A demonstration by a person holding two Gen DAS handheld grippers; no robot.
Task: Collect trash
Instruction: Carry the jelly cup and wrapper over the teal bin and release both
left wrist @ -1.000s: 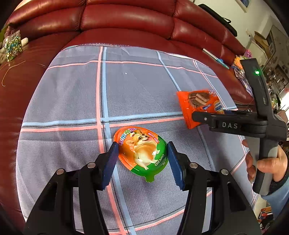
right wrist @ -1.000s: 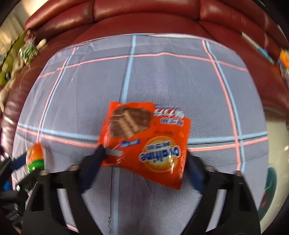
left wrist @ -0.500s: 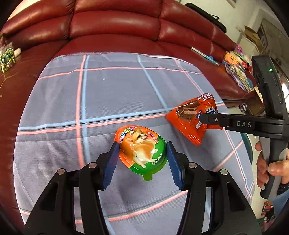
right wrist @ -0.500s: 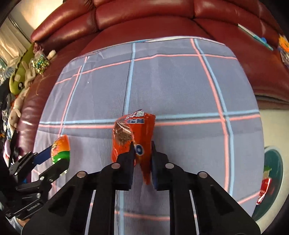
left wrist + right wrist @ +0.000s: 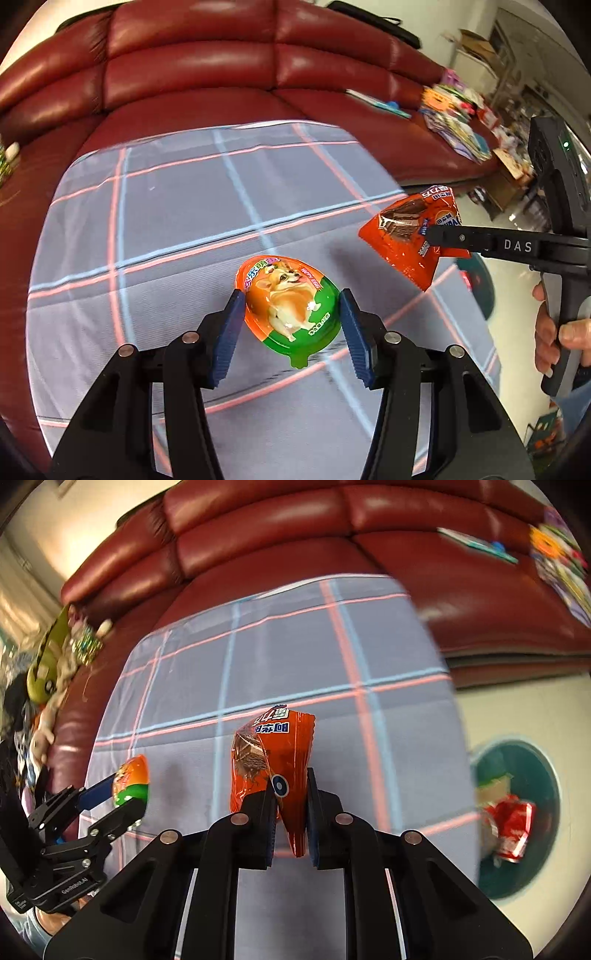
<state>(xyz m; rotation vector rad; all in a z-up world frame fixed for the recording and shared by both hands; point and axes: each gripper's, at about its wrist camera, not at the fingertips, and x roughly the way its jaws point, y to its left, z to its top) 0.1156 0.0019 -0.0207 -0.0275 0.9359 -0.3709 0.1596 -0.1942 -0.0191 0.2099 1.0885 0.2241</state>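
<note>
Orange crinkled snack wrapper (image 5: 275, 760) sits pinched between the pads of my right tool (image 5: 290, 814), lifted off the grey plaid cloth (image 5: 295, 657) that covers the red leather sofa (image 5: 295, 524). Its long axis runs away from the tool, printed top edge pointing forward and slightly up, the sealed bottom tail hanging down between the clenched fingers. From the left wrist view I see the same wrapper (image 5: 410, 238) held in the air at the tip of the right tool (image 5: 445, 240), tilted, one corner pointing down toward the cloth (image 5: 184, 192).

My left tool (image 5: 291, 326) has its blue pads (image 5: 231, 334) set against both sides of an egg-shaped plastic package with an orange and green lid and a corgi picture (image 5: 290, 302). The egg's long axis points away from the tool, narrow orange end forward, green tab end toward me. It appears grasped, though I cannot tell whether it rests on the cloth or is raised. In the right wrist view, that egg (image 5: 131, 781) shows edge-on in the left tool (image 5: 127, 794).

Off the sofa edge on the floor is a round teal bin (image 5: 546, 775) holding a crumpled red wrapper (image 5: 511, 829).
</note>
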